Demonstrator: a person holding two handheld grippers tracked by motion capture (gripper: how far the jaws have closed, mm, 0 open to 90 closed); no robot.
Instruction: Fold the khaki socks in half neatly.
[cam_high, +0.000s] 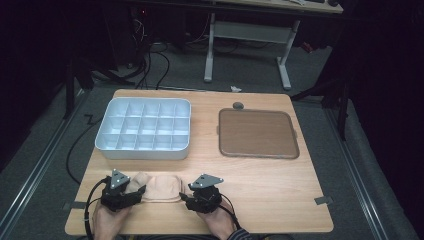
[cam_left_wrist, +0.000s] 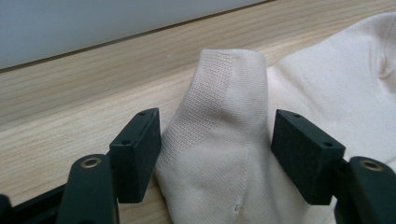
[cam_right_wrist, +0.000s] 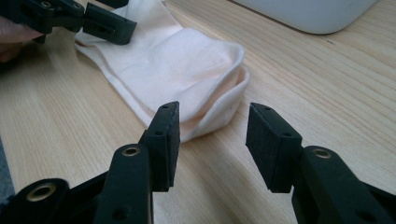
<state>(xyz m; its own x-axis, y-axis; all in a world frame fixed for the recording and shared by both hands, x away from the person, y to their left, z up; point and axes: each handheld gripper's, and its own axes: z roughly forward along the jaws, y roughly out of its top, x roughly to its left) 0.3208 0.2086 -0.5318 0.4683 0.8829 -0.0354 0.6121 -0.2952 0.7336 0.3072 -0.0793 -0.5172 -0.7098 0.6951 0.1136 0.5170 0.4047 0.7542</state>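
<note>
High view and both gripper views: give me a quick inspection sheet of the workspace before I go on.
Surface: wooden table, bare along the front right.
Job's things: cream sock lying folded near the front edge; its narrow end stands up between the left tongs.
Clutter: white compartment tray at back left, compartments look bare; brown flat tray at back right.
Grippers: left tongs straddle the sock end, whether they press it is unclear; right tongs open, just short of the sock's folded end.
Cables: black cable trails from the left tongs.
Surroundings: grey floor, white desk frame behind, dark room.
</note>
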